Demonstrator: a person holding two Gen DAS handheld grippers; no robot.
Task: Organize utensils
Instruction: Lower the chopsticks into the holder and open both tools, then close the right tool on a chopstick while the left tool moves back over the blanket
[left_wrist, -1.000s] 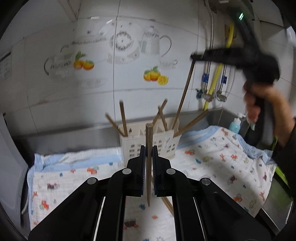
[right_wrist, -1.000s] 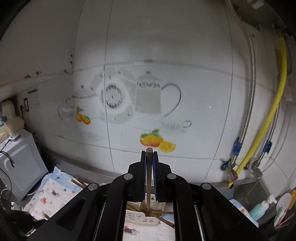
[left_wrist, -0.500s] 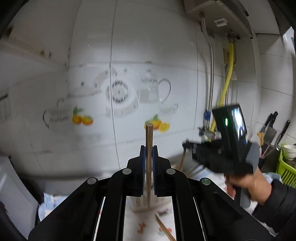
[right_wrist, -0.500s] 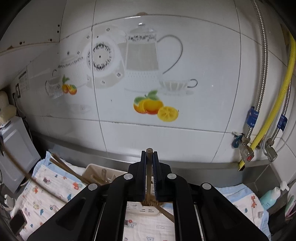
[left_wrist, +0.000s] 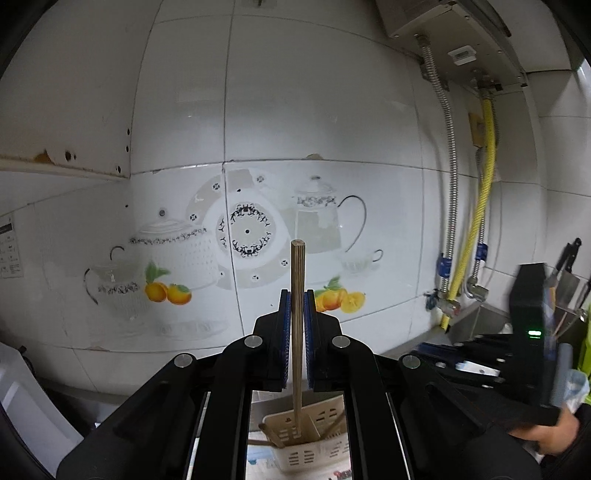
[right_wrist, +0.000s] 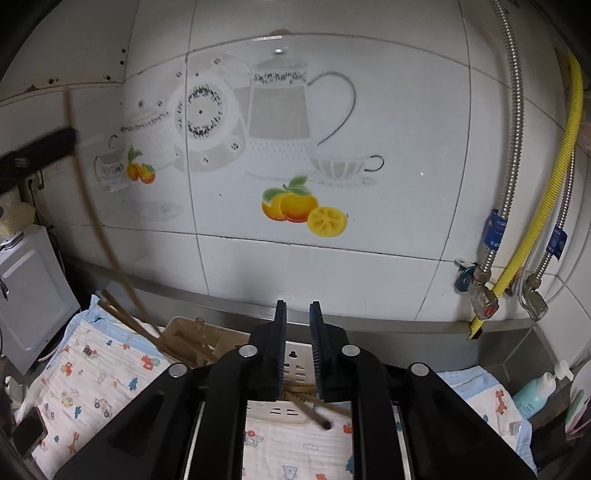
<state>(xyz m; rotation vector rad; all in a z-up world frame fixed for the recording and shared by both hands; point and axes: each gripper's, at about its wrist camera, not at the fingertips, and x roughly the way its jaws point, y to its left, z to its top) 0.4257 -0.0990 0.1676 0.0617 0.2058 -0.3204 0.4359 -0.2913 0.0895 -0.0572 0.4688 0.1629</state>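
Note:
My left gripper (left_wrist: 297, 306) is shut on a wooden chopstick (left_wrist: 297, 280) held upright, its lower end over the cream slotted utensil basket (left_wrist: 306, 446). My right gripper (right_wrist: 297, 321) is open and empty just above the same basket (right_wrist: 280, 410), which holds several chopsticks (right_wrist: 184, 350) leaning out. The left gripper and its chopstick show blurred at the left of the right wrist view (right_wrist: 40, 147). The right gripper shows at the right of the left wrist view (left_wrist: 480, 365).
A printed cloth (right_wrist: 85, 376) covers the counter under the basket. Tiled wall with a teapot decal stands behind. Water hoses and valves (right_wrist: 487, 280) are at the right, a soap bottle (right_wrist: 535, 391) in the corner, a white appliance (right_wrist: 29, 291) at the left.
My right gripper has opened and its chopstick now lies in the basket. My left gripper rose and moved over the basket with its chopstick.

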